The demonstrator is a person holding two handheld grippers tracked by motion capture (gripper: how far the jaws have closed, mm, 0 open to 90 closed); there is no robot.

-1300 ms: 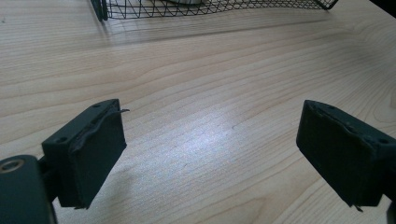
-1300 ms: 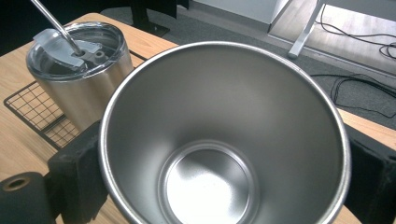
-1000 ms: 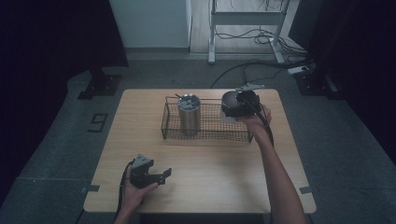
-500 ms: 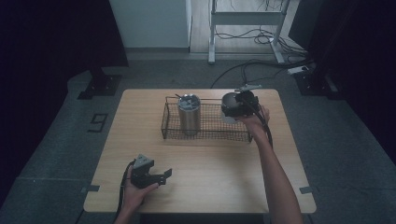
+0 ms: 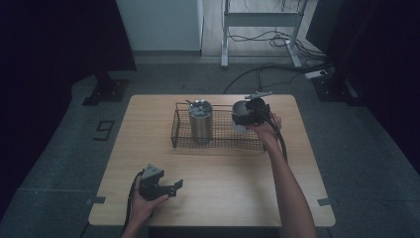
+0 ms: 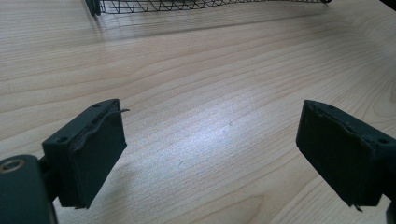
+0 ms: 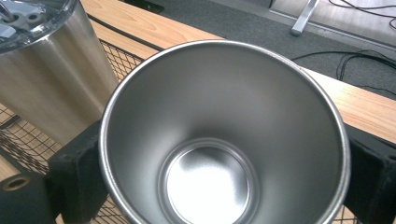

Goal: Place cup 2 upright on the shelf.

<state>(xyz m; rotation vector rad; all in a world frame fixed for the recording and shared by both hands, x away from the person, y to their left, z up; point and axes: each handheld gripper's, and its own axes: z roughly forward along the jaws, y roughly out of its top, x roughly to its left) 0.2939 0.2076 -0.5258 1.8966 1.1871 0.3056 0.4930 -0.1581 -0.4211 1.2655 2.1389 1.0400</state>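
Note:
A black wire basket (image 5: pixel 218 141) stands mid-table, with a lidded steel tumbler (image 5: pixel 200 121) upright in its left half. My right gripper (image 5: pixel 246 115) is shut on an open steel cup (image 5: pixel 238 125) and holds it over the basket's right end. In the right gripper view the cup (image 7: pixel 219 140) sits mouth-up between the two black jaws, with the tumbler (image 7: pixel 42 70) close on its left and the basket mesh (image 7: pixel 18 140) below. My left gripper (image 5: pixel 171 187) rests near the table's front left. Its jaws stand open over bare wood, with nothing between them (image 6: pixel 210 135).
The wooden table (image 5: pixel 213 198) has free room in front of the basket. The basket's near wall (image 6: pixel 210 4) lies ahead of the left gripper. Cables (image 5: pixel 267 69) and a metal stand (image 5: pixel 262 20) are on the floor behind the table.
The right gripper with the cup has sunk a little and shifted left over the basket. The left gripper has stayed put.

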